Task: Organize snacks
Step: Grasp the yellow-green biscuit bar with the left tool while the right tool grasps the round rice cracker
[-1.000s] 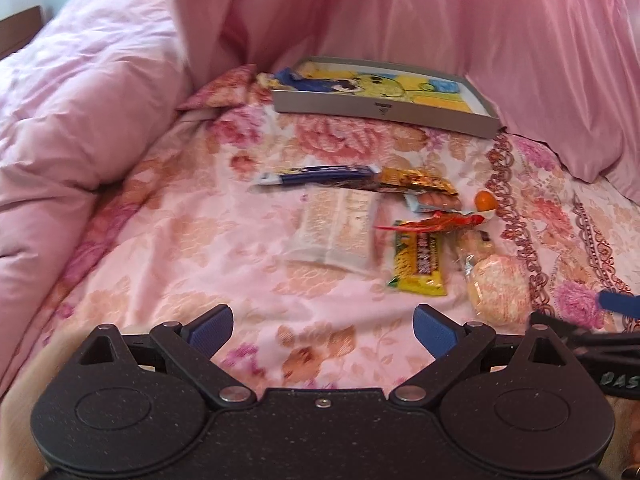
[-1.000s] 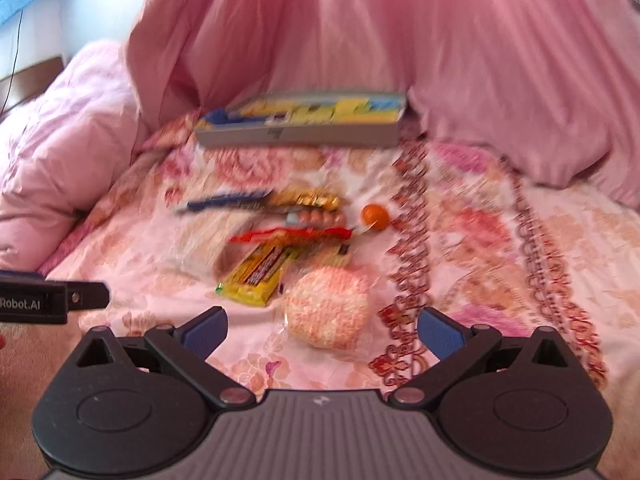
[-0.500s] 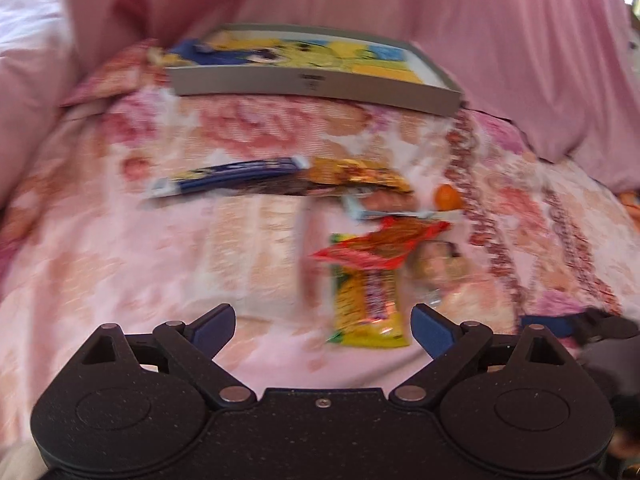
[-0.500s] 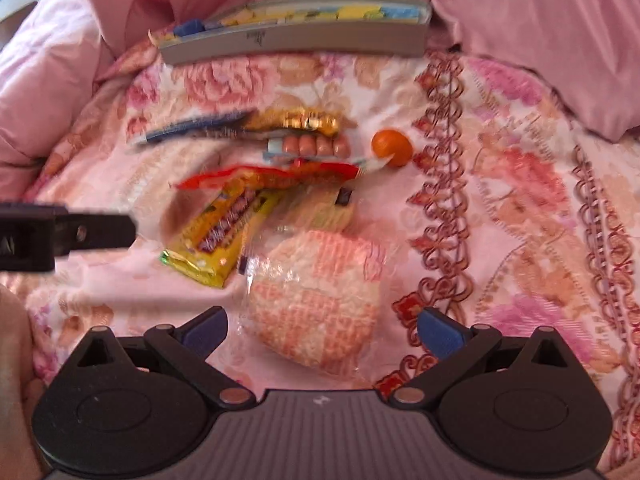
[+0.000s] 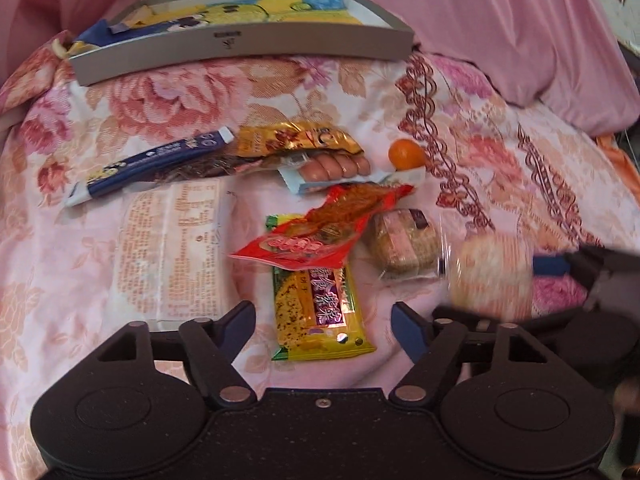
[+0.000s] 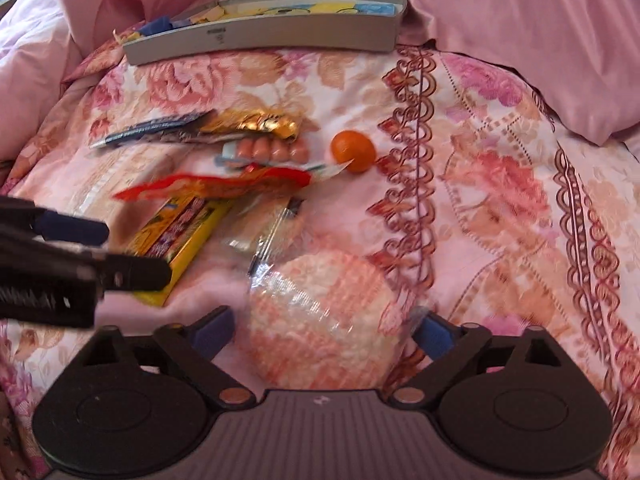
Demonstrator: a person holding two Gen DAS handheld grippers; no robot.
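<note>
While the snacks lie loose in a cluster at the middle of the floral bedspread (image 5: 192, 92), both grippers are brought down over separate packets so that two picks can be prepared at once. The left gripper (image 5: 323, 320) is positioned astride the lower end of the yellow snack bar (image 5: 320, 308); its jaws are closing, with the bar between them but not yet pressed by the pads. A red foil packet (image 5: 316, 236) overlaps the bar's upper end, which is judged to be why the lower end is approached. The right gripper (image 6: 322, 332) is set around the round rice cracker (image 6: 324, 320) in its clear wrapper; its jaws are also closing, and the wrapper's edge lies at the right pad, though a firm grip cannot be confirmed. The grey tray (image 5: 240, 46) with the cartoon print is placed at the far edge of the bedspread, against the pink quilt (image 5: 500, 20), and is judged to be the destination. It is well apart from the cluster.
</note>
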